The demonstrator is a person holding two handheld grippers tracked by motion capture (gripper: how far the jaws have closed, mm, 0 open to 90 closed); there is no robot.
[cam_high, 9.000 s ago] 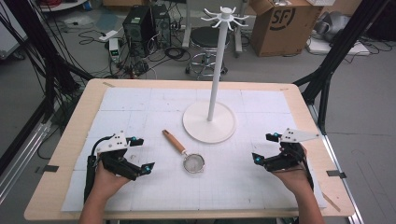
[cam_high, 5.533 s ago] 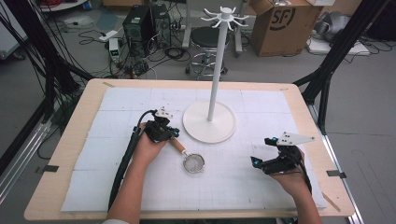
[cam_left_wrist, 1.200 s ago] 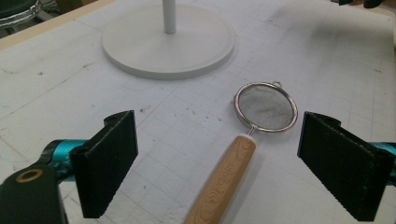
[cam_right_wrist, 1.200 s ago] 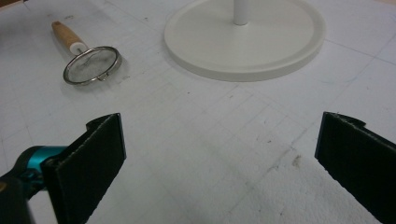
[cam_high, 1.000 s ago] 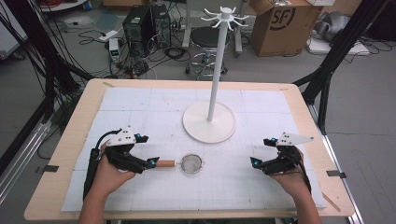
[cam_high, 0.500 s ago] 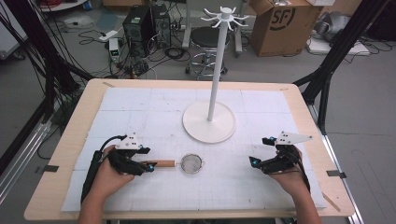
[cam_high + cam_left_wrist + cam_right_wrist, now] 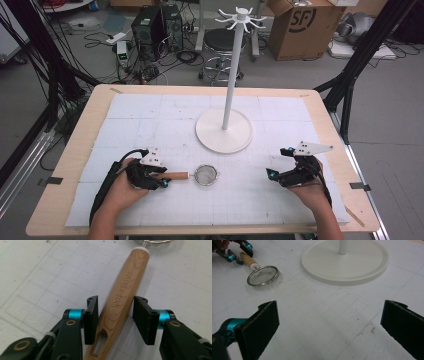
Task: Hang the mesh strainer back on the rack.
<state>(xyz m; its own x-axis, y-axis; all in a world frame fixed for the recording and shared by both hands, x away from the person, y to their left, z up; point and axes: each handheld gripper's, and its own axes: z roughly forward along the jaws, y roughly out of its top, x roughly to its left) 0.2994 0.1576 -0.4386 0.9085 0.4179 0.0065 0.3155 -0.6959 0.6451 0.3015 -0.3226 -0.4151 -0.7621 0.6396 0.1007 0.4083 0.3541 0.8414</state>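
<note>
Strainer (image 7: 206, 175) handle framed by the left hand-held gripper (image 7: 115, 316), jaws closing but not yet pinching; firm grip needed next. Right hand-held gripper (image 7: 329, 325) is held spread on the counter (image 7: 80, 150).

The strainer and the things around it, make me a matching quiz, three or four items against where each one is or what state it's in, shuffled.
Things:
1. strainer handle
2. strainer mesh bowl
3. right tool
4. stand base

Places or states:
A. jaws wide open, nothing between them
B. round, white, behind the strainer
C. lying between the left tool's jaws
D. resting on the mat at table centre

Pairs: 1-C, 2-D, 3-A, 4-B
</note>
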